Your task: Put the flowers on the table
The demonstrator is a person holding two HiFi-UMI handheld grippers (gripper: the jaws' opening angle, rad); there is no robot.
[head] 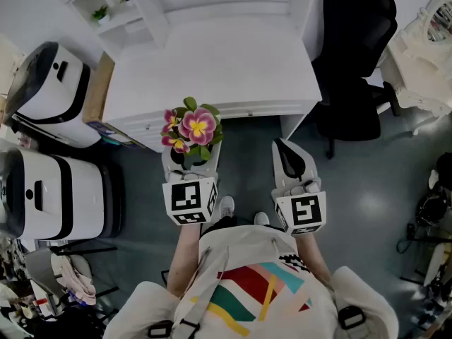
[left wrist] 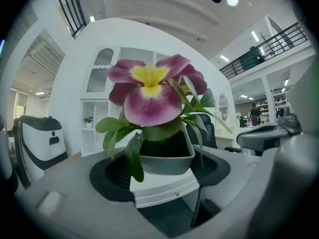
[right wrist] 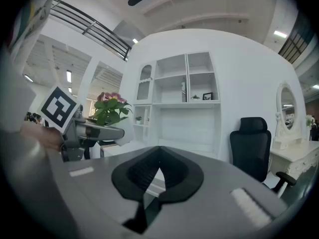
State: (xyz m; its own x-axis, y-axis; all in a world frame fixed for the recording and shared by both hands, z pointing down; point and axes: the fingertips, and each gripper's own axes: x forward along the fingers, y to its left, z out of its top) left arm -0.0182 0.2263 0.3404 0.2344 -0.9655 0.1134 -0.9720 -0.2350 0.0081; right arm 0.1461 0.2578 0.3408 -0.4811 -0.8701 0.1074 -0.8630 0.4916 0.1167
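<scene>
Fingers [left wrist: 107,178] of the left gripper [head: 189,159] clamp the apparently light, rigid flower pot [left wrist: 167,162] by its walls, just short of the table [head: 212,62], sparing fragile petals [head: 198,126]; the right gripper [head: 289,162] is closed, empty.

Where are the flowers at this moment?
In the head view they are left of centre: the flowers sit gripped in the left gripper, at the white table's front edge.

We hold the flowers [head: 192,129] in our left tongs [head: 189,159], at the table's [head: 212,69] near edge, with our right tongs [head: 288,150] beside them on the right. A shelf [head: 116,9] stands behind the table, a chair [head: 353,55] to its right, and machines [head: 49,94] to its left.
</scene>
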